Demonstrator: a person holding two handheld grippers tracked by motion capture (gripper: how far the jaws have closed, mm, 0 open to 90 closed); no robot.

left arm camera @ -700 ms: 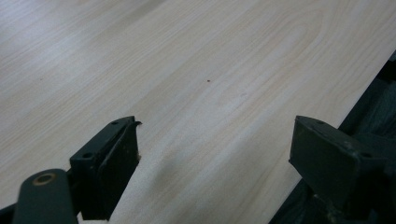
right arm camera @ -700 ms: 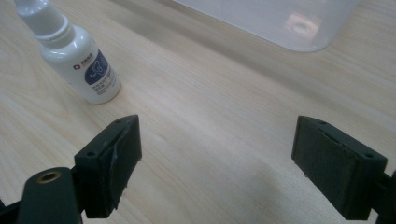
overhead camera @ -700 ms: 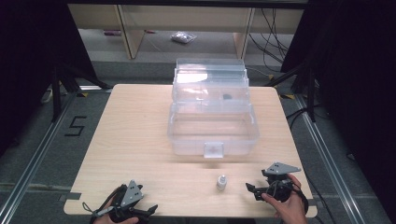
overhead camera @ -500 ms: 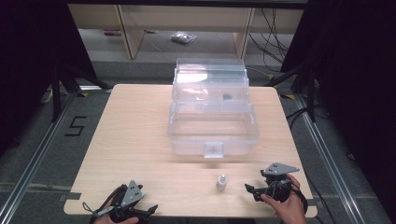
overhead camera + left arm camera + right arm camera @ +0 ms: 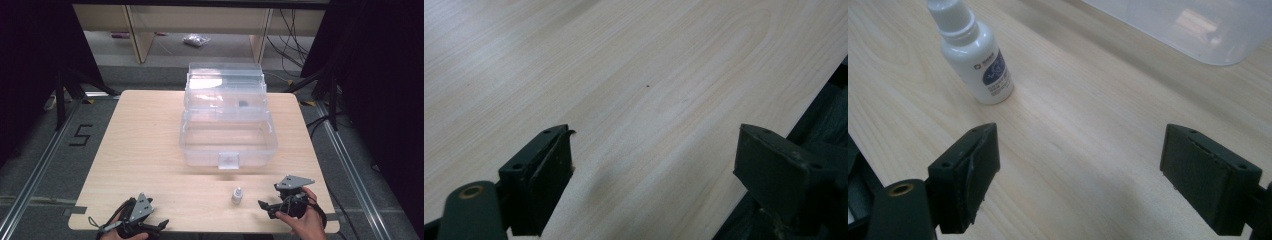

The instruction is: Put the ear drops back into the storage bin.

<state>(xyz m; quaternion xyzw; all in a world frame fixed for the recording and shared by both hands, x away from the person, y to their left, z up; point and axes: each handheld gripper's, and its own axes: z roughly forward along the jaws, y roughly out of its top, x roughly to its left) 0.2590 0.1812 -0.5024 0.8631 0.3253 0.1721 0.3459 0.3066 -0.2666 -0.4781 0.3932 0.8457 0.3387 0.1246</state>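
A small white bottle (image 5: 237, 195) stands upright on the table (image 5: 150, 150), a short way in front of the clear plastic box (image 5: 227, 135) and just off its front latch. The right claw (image 5: 267, 206) sits low over the table to the right of the bottle, near it but not touching, pointed toward it with its jaws spread wide and nothing between them. In the right gripper view the bottle (image 5: 973, 52) stands ahead of the jaws and off toward the left one, clear of both pads, with a corner of the box beyond. The left claw (image 5: 159, 225) rests well to the left of the bottle near the table's front edge, jaws also apart over bare wood.
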